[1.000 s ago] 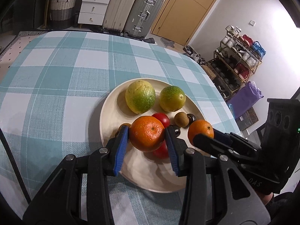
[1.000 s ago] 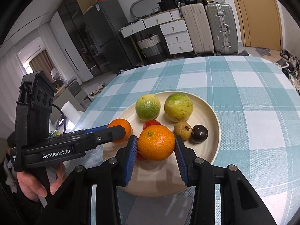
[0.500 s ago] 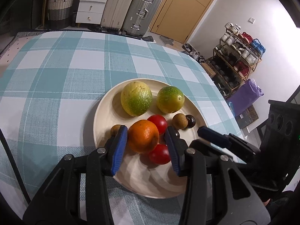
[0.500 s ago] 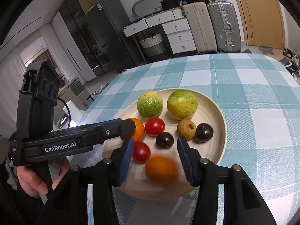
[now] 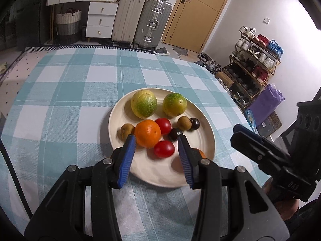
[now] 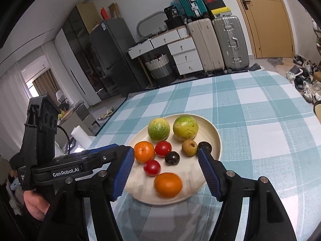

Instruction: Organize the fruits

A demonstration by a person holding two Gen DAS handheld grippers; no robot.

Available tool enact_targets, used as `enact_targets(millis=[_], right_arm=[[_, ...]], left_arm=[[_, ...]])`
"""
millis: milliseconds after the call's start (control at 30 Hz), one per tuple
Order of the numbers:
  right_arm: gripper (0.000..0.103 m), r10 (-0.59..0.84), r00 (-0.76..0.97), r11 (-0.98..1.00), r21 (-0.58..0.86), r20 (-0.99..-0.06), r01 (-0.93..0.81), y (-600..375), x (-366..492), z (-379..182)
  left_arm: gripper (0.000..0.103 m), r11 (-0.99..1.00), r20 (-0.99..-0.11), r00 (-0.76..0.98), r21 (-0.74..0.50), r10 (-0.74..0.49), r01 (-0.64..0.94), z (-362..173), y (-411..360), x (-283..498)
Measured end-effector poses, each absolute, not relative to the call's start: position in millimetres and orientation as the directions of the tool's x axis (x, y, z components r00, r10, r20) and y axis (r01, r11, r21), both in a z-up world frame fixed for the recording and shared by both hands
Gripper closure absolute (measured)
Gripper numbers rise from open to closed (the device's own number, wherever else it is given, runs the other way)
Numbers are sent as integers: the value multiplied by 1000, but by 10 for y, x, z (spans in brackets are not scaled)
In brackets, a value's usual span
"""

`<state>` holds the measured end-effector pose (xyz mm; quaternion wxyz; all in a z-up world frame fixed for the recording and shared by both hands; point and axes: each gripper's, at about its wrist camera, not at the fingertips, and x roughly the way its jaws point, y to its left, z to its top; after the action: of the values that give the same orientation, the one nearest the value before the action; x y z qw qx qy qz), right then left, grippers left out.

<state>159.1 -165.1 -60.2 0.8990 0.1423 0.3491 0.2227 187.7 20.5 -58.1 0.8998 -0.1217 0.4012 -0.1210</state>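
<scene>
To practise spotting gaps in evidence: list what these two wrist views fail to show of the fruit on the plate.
- Right wrist view: near orange blurred, skin detail lost.
- Left wrist view: that orange mostly hidden behind a finger of the left gripper.
- Right wrist view: leftmost brown fruit hidden behind the left gripper.

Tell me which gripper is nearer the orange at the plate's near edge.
Right. The right gripper has its open fingers on either side of that orange; the left gripper sits beside it, framing the other orange.
</scene>
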Motion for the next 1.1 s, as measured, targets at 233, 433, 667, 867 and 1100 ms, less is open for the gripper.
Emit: enact_targets(millis=[233, 433, 667, 867, 1100], right_arm=[[35, 494, 699, 865, 376, -516, -334, -1646, 1302, -382], [19, 484, 751, 869, 348, -450, -352, -1663, 1074, -164], [8, 451, 808, 888, 287, -380, -360, -1627, 859, 63], [1, 415, 855, 905, 238, -311, -353, -1653, 659, 186], [0, 380, 892, 924, 148, -245, -353, -1672, 475, 213]], left_arm=[[62, 954, -675, 681, -272, -282, 126, -402, 94, 1538], [49, 961, -624, 737, -240, -260, 136, -182, 25, 1276], [22, 977, -520, 832, -175, -194, 118, 119, 44, 980], [18, 981, -487, 857, -169, -166, 94, 230, 73, 835], [4, 986, -452, 885, -161, -115, 46, 208, 167, 691]])
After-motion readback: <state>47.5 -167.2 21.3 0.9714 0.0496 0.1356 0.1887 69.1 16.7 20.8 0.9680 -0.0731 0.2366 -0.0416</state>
